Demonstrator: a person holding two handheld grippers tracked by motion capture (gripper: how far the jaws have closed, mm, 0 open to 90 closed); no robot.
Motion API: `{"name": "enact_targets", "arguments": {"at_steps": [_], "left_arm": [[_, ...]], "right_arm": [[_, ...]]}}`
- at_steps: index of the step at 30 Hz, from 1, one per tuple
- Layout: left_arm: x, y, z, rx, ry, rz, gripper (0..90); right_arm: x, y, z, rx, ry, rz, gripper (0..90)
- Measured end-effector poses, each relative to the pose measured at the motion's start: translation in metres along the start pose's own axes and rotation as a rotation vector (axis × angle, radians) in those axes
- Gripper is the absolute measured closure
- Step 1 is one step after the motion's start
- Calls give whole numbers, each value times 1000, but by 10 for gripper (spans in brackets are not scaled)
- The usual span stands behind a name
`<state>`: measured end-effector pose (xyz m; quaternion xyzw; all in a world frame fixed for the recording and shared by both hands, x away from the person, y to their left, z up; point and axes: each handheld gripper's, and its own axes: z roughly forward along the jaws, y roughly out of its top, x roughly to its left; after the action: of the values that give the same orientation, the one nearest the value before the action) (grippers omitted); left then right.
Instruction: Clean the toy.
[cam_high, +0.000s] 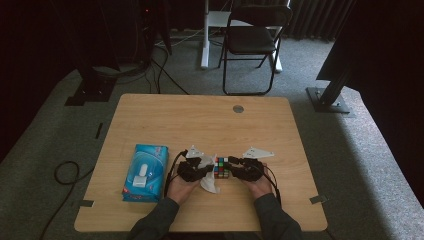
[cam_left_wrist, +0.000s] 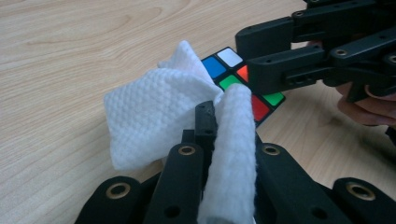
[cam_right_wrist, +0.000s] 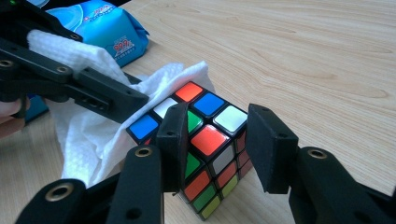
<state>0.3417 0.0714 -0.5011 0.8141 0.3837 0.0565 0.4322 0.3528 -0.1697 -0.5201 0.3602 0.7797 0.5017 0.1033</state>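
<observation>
A colour cube (cam_high: 221, 167) sits low over the table between my two hands. My right gripper (cam_right_wrist: 219, 144) is shut on the cube (cam_right_wrist: 210, 135), one pad against each side. My left gripper (cam_left_wrist: 224, 116) is shut on a white textured wipe (cam_left_wrist: 159, 112), which is folded between its jaws. The wipe (cam_right_wrist: 93, 135) lies against the cube's left side and top edge, and part of it hangs down toward the table (cam_high: 209, 182). In the high view the left gripper (cam_high: 207, 167) and right gripper (cam_high: 232, 165) face each other across the cube.
A blue pack of wet wipes (cam_high: 145, 172) lies flat at the table's left, close to my left hand. The wooden table (cam_high: 200, 120) has a round grommet (cam_high: 238, 108) near its far edge. A black folding chair (cam_high: 252, 40) stands on the carpet beyond it.
</observation>
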Motion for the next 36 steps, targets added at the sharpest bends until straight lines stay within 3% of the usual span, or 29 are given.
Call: {"name": "enact_targets", "arguments": {"at_steps": [10, 18, 25, 36], "left_arm": [[2, -10, 3, 26, 14, -18, 860], [9, -24, 27, 108, 53, -27, 860], [10, -20, 29, 110, 75, -8, 859], [23, -8, 21, 46, 100, -56, 860]], "right_arm": [[0, 0, 0, 0, 3, 3, 602], [0, 0, 0, -1, 7, 9, 601], [0, 0, 0, -1, 8, 10, 600], [0, -1, 0, 4, 27, 6, 601]]}}
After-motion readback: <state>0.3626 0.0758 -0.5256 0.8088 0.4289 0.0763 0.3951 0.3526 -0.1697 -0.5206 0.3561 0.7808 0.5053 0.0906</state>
